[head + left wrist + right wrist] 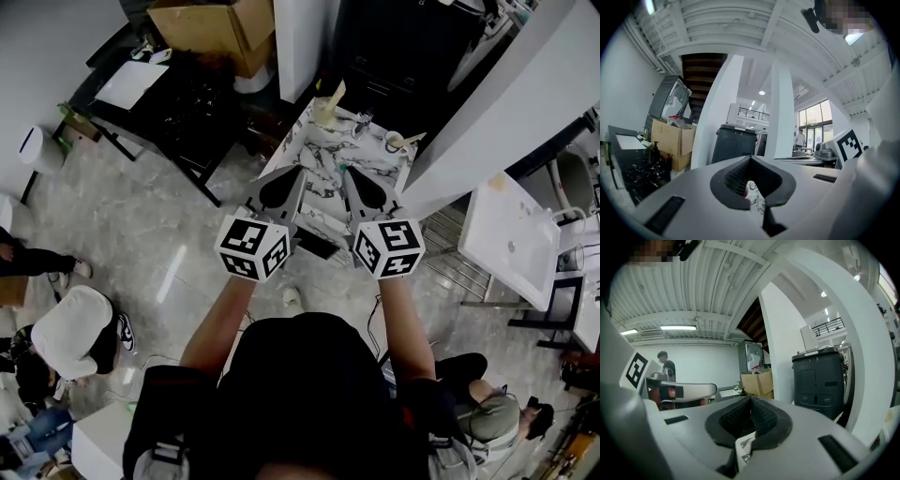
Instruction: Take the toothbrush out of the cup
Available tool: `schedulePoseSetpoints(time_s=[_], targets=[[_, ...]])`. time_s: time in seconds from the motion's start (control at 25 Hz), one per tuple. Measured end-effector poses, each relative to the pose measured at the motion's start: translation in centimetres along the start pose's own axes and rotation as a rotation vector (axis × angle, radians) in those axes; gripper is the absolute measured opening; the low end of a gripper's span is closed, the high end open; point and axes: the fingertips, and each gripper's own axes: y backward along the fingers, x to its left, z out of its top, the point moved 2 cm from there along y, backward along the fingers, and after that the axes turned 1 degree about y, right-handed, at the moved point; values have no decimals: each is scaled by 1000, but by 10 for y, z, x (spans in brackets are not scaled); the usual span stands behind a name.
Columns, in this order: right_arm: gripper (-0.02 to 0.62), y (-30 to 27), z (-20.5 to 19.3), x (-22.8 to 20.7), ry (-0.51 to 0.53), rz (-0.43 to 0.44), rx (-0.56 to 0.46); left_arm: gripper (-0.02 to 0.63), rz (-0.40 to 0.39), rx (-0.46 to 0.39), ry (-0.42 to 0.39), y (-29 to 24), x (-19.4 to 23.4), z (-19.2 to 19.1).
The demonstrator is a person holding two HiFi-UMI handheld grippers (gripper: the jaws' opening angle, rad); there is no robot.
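Head view
- left hand-held gripper: jaws together with nothing between them. It is held roughly level over the near end of the bench, marker cube toward the person.
- right hand-held gripper: jaws together and empty. It sits just beside the left one, and the two tips angle toward each other.
- bench: narrow marble-patterned top running away from the person.
- cup: white, at the far right corner of the bench, apart from both gripper tips.
- toothbrush: a pale handle stands in the cup and leans out over its right rim. It is too small to make out the bristles.
- beige container: at the far left corner of the bench; too small to identify.
- surroundings: cardboard box and black table at upper left, white washbasin at right.

Left gripper view
- left hand-held gripper: the grey jaws meet and the black ribbed pads are closed, gripping nothing. A patch of marble bench shows through the hollow behind the pads.
- background: cardboard box, dark bin, white pillar, and a distant person by the windows.

Right gripper view
- right hand-held gripper: jaws closed pad to pad and empty. A sliver of marble bench shows below the pads.
- background: dark bin, cardboard box, and a person at left.
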Motion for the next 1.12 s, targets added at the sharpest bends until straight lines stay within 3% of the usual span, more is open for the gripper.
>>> schedulePoseSetpoints(time_s=[0.48, 0.76, 1.12], targets=[[34, -33, -1, -3, 1, -58, 20, 9, -43, 5, 57, -18, 40, -2], [34, -23, -4, -19, -3, -103, 28, 9, -75, 13, 81, -30, 33, -9], [34, -18, -13, -66, -41, -143, 30, 9, -108, 29, 35, -69, 11, -8]])
